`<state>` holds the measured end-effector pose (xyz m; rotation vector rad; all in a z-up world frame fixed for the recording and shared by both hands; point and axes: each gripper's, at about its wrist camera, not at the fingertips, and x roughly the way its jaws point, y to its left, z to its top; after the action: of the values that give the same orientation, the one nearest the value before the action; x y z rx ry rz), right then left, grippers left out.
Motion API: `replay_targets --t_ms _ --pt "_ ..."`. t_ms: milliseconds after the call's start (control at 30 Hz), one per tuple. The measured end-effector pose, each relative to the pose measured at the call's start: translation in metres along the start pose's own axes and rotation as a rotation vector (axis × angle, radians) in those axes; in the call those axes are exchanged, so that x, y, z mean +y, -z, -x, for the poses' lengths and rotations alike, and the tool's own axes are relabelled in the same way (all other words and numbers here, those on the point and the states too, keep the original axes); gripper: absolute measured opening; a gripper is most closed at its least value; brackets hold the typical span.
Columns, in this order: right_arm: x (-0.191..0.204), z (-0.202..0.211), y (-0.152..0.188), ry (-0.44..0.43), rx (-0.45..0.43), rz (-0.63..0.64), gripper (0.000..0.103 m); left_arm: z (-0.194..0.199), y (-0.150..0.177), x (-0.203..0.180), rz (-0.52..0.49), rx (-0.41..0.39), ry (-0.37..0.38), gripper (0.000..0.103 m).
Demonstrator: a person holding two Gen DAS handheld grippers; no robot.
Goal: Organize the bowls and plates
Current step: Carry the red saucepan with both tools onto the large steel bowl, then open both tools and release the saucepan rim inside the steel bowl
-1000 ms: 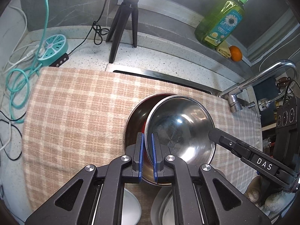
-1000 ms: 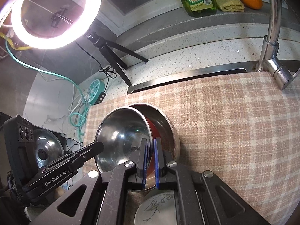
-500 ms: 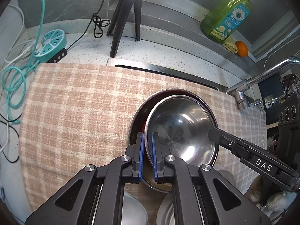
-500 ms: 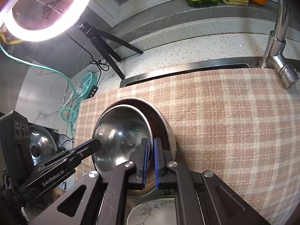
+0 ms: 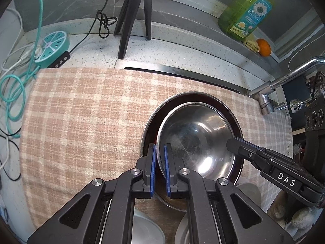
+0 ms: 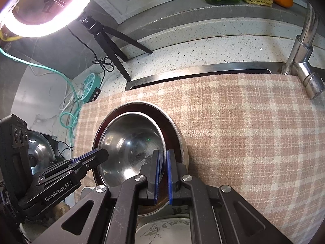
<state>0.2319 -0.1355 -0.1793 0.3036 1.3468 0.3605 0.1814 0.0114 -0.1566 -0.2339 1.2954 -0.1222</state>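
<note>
A small steel bowl (image 5: 195, 140) sits inside a larger steel bowl with a dark red inside (image 5: 203, 99) on the checked cloth (image 5: 91, 118). My left gripper (image 5: 160, 158) is shut on the small bowl's left rim. My right gripper (image 6: 163, 162) is shut on its right rim; the same small bowl (image 6: 132, 146) and large bowl (image 6: 172, 126) show in the right wrist view. Each gripper shows in the other's view, the right one (image 5: 233, 142) and the left one (image 6: 101, 154). White plates (image 5: 146, 229) and a patterned plate (image 6: 162, 231) lie below my fingers.
A tap (image 5: 268, 89) stands at the right edge of the cloth. A tripod (image 5: 132, 16), a teal power strip (image 5: 52, 44) with cables, a green soap bottle (image 5: 247, 10) and an orange (image 5: 264, 46) stand on the counter behind. A ring light (image 6: 40, 10) glows upper left.
The small bowl, held by both grippers, has come down and settled level inside the larger bowl. Both grippers have stayed shut on its rim.
</note>
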Motion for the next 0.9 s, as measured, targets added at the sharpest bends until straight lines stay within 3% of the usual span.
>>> replay_targets --t_ms 600,767,900 --pt "0.004 0.003 0.0 0.022 0.0 0.022 0.013 -0.004 -0.002 -0.001 -0.018 0.021 0.02 0.007" --pt "0.007 0.012 0.001 0.026 -0.028 0.035 0.02 0.0 -0.002 0.001 -0.017 0.01 0.021 0.01" --pt "0.009 0.019 0.0 0.033 -0.043 0.04 0.02 0.006 -0.001 0.0 -0.021 0.0 0.025 0.01"
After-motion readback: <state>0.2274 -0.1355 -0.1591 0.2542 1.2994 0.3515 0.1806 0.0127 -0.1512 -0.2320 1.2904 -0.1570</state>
